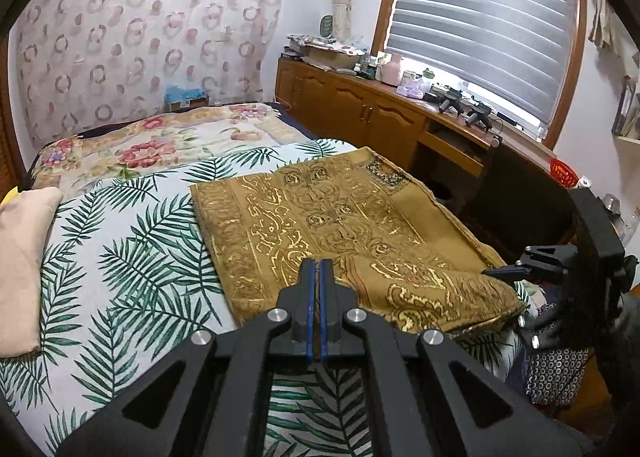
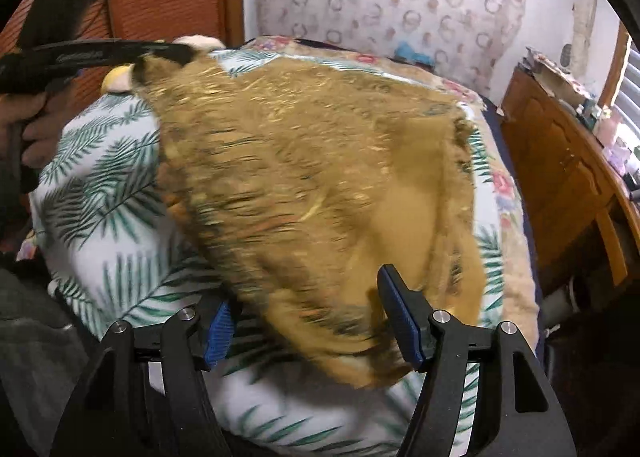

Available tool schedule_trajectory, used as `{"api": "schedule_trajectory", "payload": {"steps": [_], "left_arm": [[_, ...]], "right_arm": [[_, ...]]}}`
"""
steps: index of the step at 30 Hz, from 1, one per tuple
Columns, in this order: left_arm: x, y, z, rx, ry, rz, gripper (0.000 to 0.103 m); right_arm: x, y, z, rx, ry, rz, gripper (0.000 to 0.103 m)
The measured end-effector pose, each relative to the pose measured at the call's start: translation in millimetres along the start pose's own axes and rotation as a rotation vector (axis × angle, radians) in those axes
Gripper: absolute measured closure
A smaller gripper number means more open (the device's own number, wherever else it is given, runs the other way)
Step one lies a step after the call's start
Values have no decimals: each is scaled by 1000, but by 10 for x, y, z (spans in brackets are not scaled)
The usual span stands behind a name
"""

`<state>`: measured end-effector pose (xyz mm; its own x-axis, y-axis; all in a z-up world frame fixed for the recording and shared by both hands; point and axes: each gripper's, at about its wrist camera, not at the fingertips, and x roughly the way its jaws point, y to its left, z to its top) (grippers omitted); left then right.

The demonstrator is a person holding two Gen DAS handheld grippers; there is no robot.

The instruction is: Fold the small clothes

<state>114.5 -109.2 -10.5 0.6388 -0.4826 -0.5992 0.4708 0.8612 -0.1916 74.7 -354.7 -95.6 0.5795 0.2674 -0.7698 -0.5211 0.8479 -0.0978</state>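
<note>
A mustard-gold patterned cloth (image 1: 320, 217) lies folded flat on the palm-leaf bedsheet (image 1: 120, 257). My left gripper (image 1: 320, 263) hovers over the cloth's near edge, shut, with nothing visible between its blue pads. In the right wrist view, which is motion-blurred, the cloth (image 2: 320, 161) fills the middle. My right gripper (image 2: 304, 289) stands open with the cloth's near corner lying between its jaws; its left finger is partly hidden by the fabric. From the left wrist view the right gripper (image 1: 508, 289) sits at the cloth's right edge. A hand (image 2: 24, 117) holds the left gripper (image 2: 176, 51) by the cloth's far corner.
A beige pillow (image 1: 24, 265) rests at the bed's left side, and a floral blanket (image 1: 160, 137) covers the far end. Wooden cabinets (image 1: 360, 109) with clutter run under the window. A red basket (image 1: 562, 173) and a dotted dark fabric (image 1: 556, 373) are off the bed's right edge.
</note>
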Motion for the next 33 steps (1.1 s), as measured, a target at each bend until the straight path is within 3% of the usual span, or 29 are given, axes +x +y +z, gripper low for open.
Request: {"api": "schedule_trajectory", "payload": {"steps": [2, 3, 4, 6, 12, 18, 25, 33], "left_arm": [[-7, 9, 48, 7, -5, 12, 103], [-12, 12, 71, 15, -10, 23, 103], [-14, 20, 98, 22, -15, 30, 103], [-12, 56, 172, 26, -25, 43, 103], [48, 172, 347, 14, -27, 68, 103], [184, 325, 504, -4, -11, 98, 102], [454, 545, 654, -28, 25, 108, 102], [748, 779, 700, -53, 66, 123, 102]], "right_arm": [[7, -81, 59, -9, -10, 29, 63], [-7, -103, 113, -22, -30, 43, 82], [-18, -122, 164, -29, -45, 47, 90], [-42, -186, 307, -19, -79, 33, 94], [-125, -409, 698, -3, -190, 15, 97], [-30, -560, 1016, -27, -226, 15, 98], [277, -770, 1373, -31, -210, 32, 98], [643, -922, 1560, -30, -157, 52, 98]]}}
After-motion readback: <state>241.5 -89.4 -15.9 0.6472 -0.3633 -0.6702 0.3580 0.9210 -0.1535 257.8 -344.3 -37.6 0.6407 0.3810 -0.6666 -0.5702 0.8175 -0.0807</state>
